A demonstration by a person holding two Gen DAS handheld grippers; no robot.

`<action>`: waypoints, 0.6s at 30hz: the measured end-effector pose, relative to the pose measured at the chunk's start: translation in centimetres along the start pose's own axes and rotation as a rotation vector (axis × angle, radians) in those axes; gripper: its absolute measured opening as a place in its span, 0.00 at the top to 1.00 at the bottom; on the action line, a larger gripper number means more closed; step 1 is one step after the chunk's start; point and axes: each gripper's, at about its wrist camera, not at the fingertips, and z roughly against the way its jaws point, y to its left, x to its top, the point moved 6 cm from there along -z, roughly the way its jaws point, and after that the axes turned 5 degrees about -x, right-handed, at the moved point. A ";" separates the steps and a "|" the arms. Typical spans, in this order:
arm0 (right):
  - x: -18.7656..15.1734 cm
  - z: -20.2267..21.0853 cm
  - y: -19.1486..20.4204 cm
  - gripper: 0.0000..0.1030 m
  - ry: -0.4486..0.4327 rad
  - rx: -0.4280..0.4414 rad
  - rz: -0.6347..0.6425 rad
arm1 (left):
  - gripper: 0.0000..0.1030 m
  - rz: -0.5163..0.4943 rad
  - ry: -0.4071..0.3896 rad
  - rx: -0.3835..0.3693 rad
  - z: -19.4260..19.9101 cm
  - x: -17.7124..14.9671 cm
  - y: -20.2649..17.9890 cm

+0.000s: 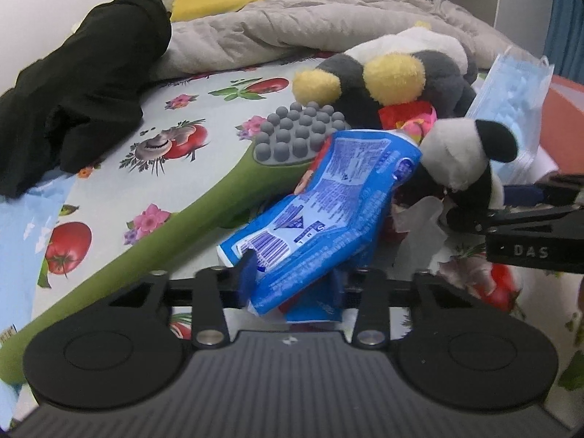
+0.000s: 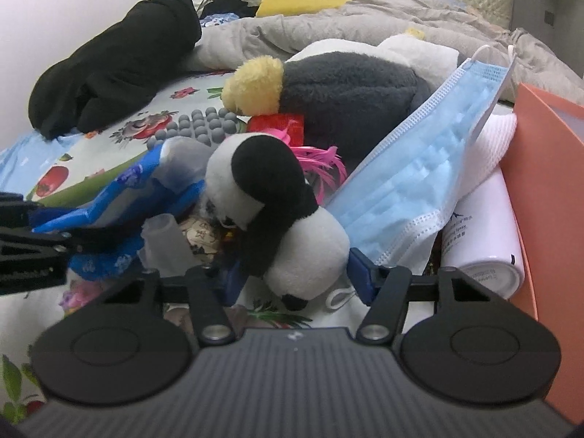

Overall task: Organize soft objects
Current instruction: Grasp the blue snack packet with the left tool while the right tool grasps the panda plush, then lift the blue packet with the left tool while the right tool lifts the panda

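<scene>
Panda plush [image 2: 277, 211] sits between right hand-held gripper [image 2: 295, 281] pads.

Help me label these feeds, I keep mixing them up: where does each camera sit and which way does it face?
Left wrist: on the left gripper, angled down across the bed; its own fingers grip a blue pouch.
Right wrist: on the right gripper, angled down likewise; its fingers grip a panda, mask beside.
Shared: pouch, panda, mask, black cloth; each shows the other gripper at its edge.
</scene>
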 end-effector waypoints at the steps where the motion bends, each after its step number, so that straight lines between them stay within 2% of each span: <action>1: 0.0 0.2 0.0 0.41 0.001 0.000 -0.002 | 0.69 0.008 0.001 -0.005 0.3 0.0 0.0; 5: -0.2 1.6 0.0 0.41 0.008 -0.004 -0.007 | 0.79 0.021 0.007 -0.018 1.6 -0.4 -0.6; 9: -0.8 3.5 0.2 0.42 0.011 -0.020 -0.001 | 0.85 0.045 0.007 -0.032 3.3 -1.3 -1.3; 18: -3.5 8.2 0.4 0.42 0.045 -0.049 -0.012 | 0.88 0.106 -0.010 -0.071 8.3 -3.8 -2.8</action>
